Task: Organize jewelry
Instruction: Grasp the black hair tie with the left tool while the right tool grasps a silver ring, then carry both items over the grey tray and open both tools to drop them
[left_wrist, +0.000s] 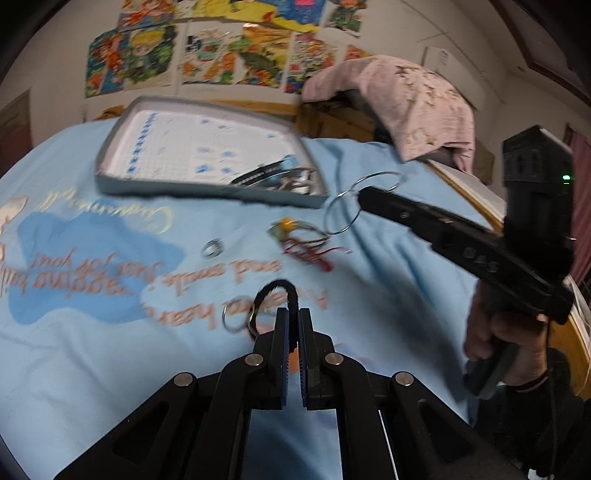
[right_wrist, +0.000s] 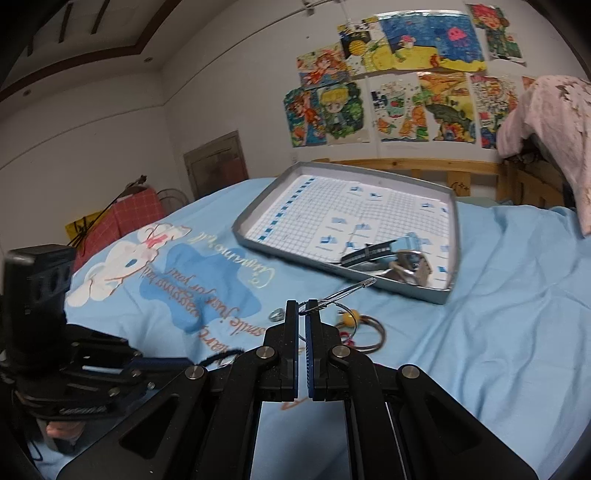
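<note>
My left gripper (left_wrist: 291, 317) is shut on a black cord loop (left_wrist: 275, 290) that carries a metal ring (left_wrist: 236, 316), just above the blue sheet. My right gripper (right_wrist: 302, 312) is shut on thin wire hoops (right_wrist: 347, 290); in the left wrist view the hoops (left_wrist: 341, 214) hang from its tip (left_wrist: 364, 195), beside the near right corner of the grey tray (left_wrist: 207, 184). The tray (right_wrist: 255, 242) holds a watch (right_wrist: 380, 249) and other pieces in its near right corner. A silver ring (left_wrist: 213, 247) and a yellow-bead bracelet with red cord (left_wrist: 295, 236) lie on the sheet.
The blue printed bed sheet (left_wrist: 92, 350) covers the bed. A pink cloth (left_wrist: 406, 99) hangs over wooden furniture at the back right. A wooden headboard (right_wrist: 424, 168) and wall drawings (right_wrist: 388, 81) stand behind the tray. A red checked bag (right_wrist: 122, 218) is at the left.
</note>
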